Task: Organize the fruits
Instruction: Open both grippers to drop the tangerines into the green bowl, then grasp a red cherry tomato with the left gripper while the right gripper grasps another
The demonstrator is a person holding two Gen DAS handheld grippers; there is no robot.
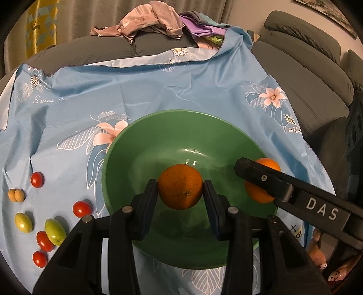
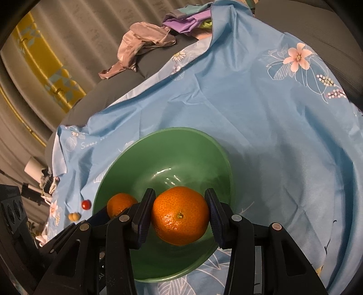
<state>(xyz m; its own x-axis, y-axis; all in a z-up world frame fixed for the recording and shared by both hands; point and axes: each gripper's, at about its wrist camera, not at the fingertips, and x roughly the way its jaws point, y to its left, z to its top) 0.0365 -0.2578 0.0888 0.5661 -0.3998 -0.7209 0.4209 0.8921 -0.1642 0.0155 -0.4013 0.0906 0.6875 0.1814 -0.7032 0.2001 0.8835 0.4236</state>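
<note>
A green bowl (image 1: 145, 145) sits on a blue floral cloth (image 1: 158, 90). My left gripper (image 1: 180, 190) is shut on an orange (image 1: 180, 189) and holds it over the bowl's inside. My right gripper (image 2: 180, 210) is shut on a second orange (image 2: 180, 215), also over the bowl (image 2: 181, 145). In the left wrist view the right gripper's finger (image 1: 263, 179) comes in from the right, with its orange (image 1: 261, 192) partly hidden behind it. In the right wrist view the left gripper's orange (image 2: 120, 204) shows at the left, above the bowl.
Left of the bowl lie several cherry tomatoes (image 1: 82, 208), two green oval fruits (image 1: 55, 231) and a small tan pair (image 1: 16, 195). Crumpled clothes (image 1: 149, 20) lie on the grey sofa (image 1: 301, 95) behind the cloth.
</note>
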